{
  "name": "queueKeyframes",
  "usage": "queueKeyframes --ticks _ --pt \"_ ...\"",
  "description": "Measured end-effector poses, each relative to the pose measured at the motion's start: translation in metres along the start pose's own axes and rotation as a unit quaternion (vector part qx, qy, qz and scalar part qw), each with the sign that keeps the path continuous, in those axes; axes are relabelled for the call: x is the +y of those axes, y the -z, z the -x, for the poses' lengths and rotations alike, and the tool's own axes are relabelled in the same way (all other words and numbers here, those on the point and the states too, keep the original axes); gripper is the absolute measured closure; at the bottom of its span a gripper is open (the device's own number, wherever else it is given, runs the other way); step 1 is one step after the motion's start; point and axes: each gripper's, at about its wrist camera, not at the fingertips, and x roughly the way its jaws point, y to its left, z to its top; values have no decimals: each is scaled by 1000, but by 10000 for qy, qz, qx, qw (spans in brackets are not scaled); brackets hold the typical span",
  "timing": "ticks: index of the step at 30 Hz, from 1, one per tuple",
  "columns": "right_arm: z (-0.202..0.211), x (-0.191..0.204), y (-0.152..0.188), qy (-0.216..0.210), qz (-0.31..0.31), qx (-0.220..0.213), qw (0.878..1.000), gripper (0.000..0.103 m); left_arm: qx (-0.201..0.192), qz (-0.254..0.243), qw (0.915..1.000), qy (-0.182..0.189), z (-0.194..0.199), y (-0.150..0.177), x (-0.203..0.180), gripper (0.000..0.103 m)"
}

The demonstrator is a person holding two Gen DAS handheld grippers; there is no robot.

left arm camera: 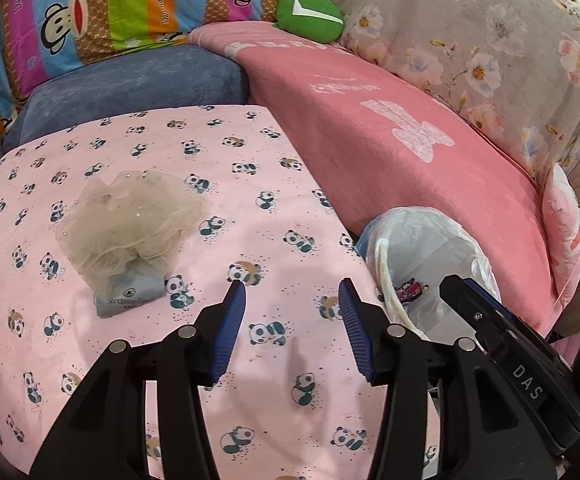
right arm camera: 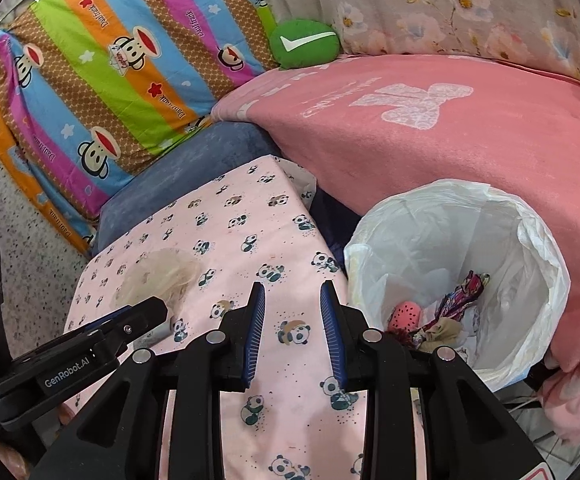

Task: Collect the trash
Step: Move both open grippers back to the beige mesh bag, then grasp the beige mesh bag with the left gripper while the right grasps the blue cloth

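A beige mesh puff (left arm camera: 130,224) lies on the pink panda cloth (left arm camera: 250,184), partly over a small grey packet (left arm camera: 128,300). My left gripper (left arm camera: 292,286) hangs open and empty above the cloth, to the right of the puff. The bin lined with a white bag (right arm camera: 490,216) stands at the cloth's right edge and holds wrappers (right arm camera: 458,300) and a pink spotted piece (right arm camera: 406,314). My right gripper (right arm camera: 292,290) is open with nothing between its fingers, over the cloth just left of the bin. The puff (right arm camera: 162,276) shows behind the left gripper's finger (right arm camera: 146,316).
A pink blanket (left arm camera: 390,120) covers the bed behind the bin (left arm camera: 422,232). A blue cushion (left arm camera: 130,84), a striped monkey-print pillow (right arm camera: 102,80), a green plush (left arm camera: 310,14) and a floral quilt (left arm camera: 490,40) crowd the back. Speckled floor (right arm camera: 22,208) lies to the left.
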Motion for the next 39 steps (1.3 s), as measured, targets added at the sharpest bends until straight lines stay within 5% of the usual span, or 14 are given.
queueKeyframes --ticks 19,30,34,36,39 --pt "-73 107 30 -338 906 748 9925 66 -107 1177 9903 -727 -1 -6 144 29" --pt "-133 159 44 -495 1211 1158 9846 63 179 1608 9848 -631 -43 -23 199 29" --pt "-153 169 49 -507 1251 1305 9822 63 340 1596 9854 -483 -63 -27 206 49" --pt "-162 173 52 -513 1273 1383 9808 63 412 1575 9859 -392 -70 -29 208 79" --pt "-172 179 55 -540 1296 1487 9789 63 428 1561 9861 -386 -72 -29 211 98"
